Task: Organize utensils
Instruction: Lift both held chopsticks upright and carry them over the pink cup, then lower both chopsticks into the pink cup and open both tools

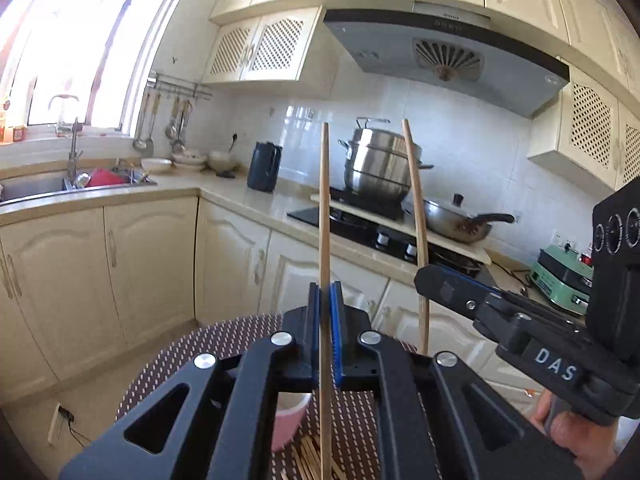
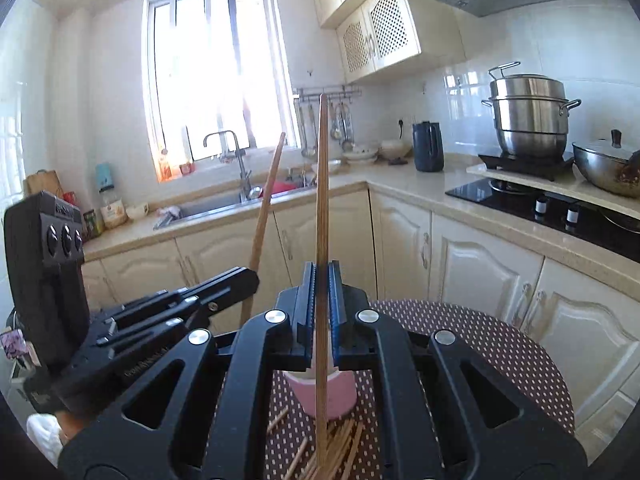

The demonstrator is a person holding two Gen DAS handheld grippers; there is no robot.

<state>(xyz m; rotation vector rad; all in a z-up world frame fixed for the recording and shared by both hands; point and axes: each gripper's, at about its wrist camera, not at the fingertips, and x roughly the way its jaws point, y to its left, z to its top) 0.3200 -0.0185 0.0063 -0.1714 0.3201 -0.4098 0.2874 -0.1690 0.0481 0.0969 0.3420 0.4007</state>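
Two grippers each pinch one upright wooden chopstick: left gripper (image 1: pixel 325 312) clamps one chopstick (image 1: pixel 325 208), right gripper (image 2: pixel 320 300) another (image 2: pixel 321 184), above one pink cup (image 2: pixel 340 394) beside a loose chopstick pile (image 2: pixel 336 440).

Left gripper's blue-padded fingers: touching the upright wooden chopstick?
Touching. The left wrist view shows the left gripper shut on the wooden chopstick, blue pads pressed against both sides.

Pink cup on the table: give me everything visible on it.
The pink cup stands upright on the brown dotted table mat, under the right gripper, so only its lower wall and white inside rim show. It looks smooth, like plastic or ceramic. Loose wooden chopsticks lie just before it; contact is unclear.
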